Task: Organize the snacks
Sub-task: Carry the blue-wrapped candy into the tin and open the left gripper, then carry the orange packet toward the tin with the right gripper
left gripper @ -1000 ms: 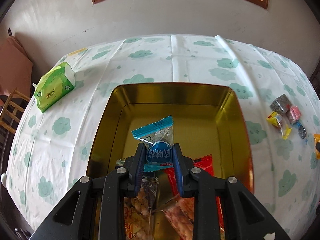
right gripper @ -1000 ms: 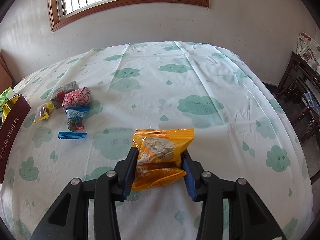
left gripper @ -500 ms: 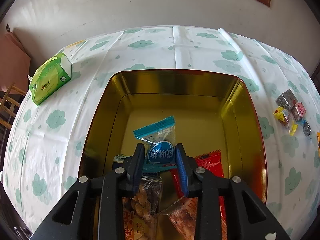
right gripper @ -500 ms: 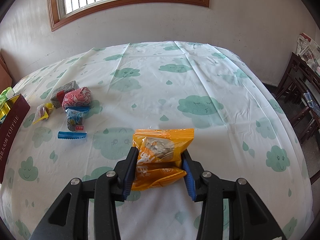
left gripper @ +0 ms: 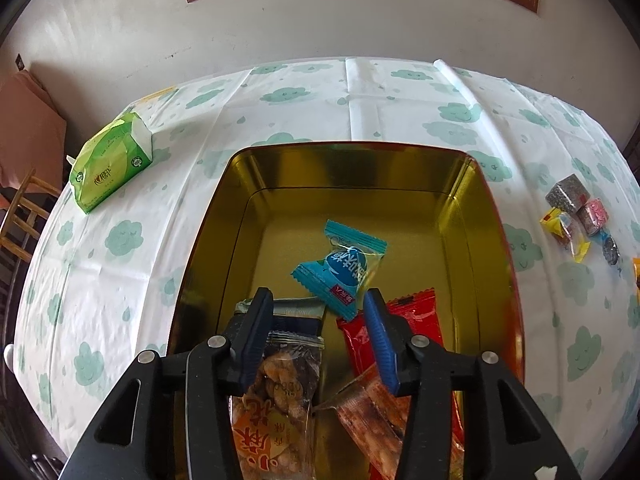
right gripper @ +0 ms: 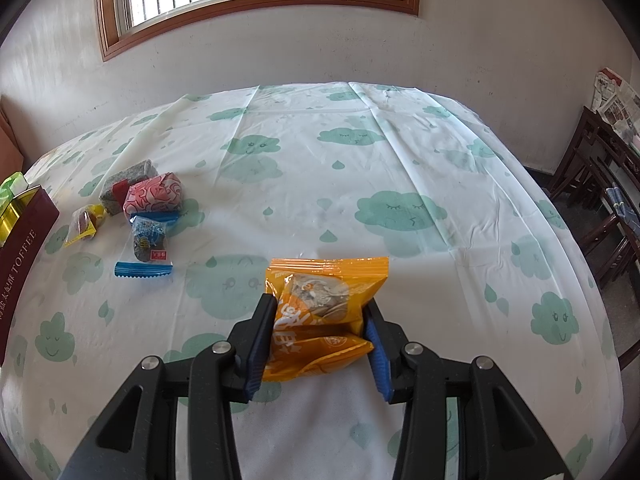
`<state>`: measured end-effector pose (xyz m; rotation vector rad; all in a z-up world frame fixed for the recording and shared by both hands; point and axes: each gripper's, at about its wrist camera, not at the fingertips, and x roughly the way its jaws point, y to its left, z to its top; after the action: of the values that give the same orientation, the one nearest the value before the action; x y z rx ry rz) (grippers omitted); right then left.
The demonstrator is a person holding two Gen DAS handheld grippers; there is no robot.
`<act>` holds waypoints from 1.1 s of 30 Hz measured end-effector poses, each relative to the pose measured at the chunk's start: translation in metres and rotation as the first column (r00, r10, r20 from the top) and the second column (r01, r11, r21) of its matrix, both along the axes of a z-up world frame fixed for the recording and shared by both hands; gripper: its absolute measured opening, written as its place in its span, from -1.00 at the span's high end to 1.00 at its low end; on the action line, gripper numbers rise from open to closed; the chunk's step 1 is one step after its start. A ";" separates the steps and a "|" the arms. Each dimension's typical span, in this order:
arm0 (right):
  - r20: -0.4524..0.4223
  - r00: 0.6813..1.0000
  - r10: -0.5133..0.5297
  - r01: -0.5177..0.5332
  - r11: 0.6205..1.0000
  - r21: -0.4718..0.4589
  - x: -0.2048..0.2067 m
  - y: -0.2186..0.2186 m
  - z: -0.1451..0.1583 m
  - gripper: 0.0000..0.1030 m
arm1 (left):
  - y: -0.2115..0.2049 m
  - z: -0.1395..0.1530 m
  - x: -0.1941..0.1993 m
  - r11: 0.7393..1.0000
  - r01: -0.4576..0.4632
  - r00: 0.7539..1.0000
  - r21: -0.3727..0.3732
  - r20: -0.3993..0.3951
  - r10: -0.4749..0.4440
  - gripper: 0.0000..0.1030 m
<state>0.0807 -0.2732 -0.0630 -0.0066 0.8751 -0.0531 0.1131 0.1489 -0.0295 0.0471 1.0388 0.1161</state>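
In the left wrist view a gold tin holds a blue candy packet, a red packet, a clear nut packet and a clear packet of reddish snack. My left gripper hovers over the tin, its jaws opening; the blue packet lies loose just beyond the fingertips, free of the pads. In the right wrist view my right gripper is shut on an orange snack packet above the cloud-print tablecloth.
Loose snacks lie left of the right gripper: a grey block, a pink packet, a yellow packet, a blue-ended candy. The tin's maroon side is at far left. A green tissue pack lies beyond the tin. Dark chairs stand right.
The left gripper's jaws have spread and let go of the blue candy packet, which dropped into the tin, tilted to the right. The right gripper and orange packet have not moved.
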 end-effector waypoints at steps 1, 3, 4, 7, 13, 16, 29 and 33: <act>0.000 1.000 0.000 0.000 1.000 0.000 0.000 0.000 0.000 0.14 | -0.001 0.002 -0.002 1.000 0.000 1.000 0.004 0.006 0.000 0.12; 0.000 1.000 0.000 0.000 1.000 0.001 0.000 0.000 0.000 0.14 | -0.003 0.007 -0.007 1.000 -0.003 1.000 0.018 0.020 0.002 0.11; 0.000 1.000 0.000 0.000 1.000 -0.001 0.000 0.000 0.000 0.14 | -0.005 0.009 -0.009 1.000 0.001 1.000 0.019 0.028 -0.002 0.10; 0.000 1.000 0.000 0.000 1.000 -0.002 0.000 0.000 0.000 0.14 | -0.008 0.016 -0.018 0.999 -0.006 0.999 0.053 0.048 0.004 0.00; 0.000 1.000 0.000 0.000 1.000 0.000 0.000 0.001 0.000 0.14 | -0.012 0.030 -0.040 0.996 -0.024 0.995 0.081 0.097 0.016 -0.25; 0.002 1.000 0.000 0.000 1.000 -0.018 0.000 0.002 0.000 0.14 | -0.012 0.033 -0.050 0.995 -0.033 0.994 0.098 0.103 0.023 -0.33; -0.014 0.997 -0.074 0.073 0.997 -0.020 -0.002 0.003 0.005 0.22 | -0.005 0.036 -0.074 0.996 -0.071 0.990 0.054 0.123 0.064 -0.60; -0.002 0.997 -0.079 0.079 0.997 -0.019 -0.008 0.007 0.013 0.23 | -0.002 0.036 -0.078 0.995 -0.085 0.988 0.051 0.130 0.077 -0.66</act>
<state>0.0730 -0.2659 -0.0496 0.0101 0.8778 -0.1357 0.0349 0.1467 0.0062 0.0480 0.9090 0.2196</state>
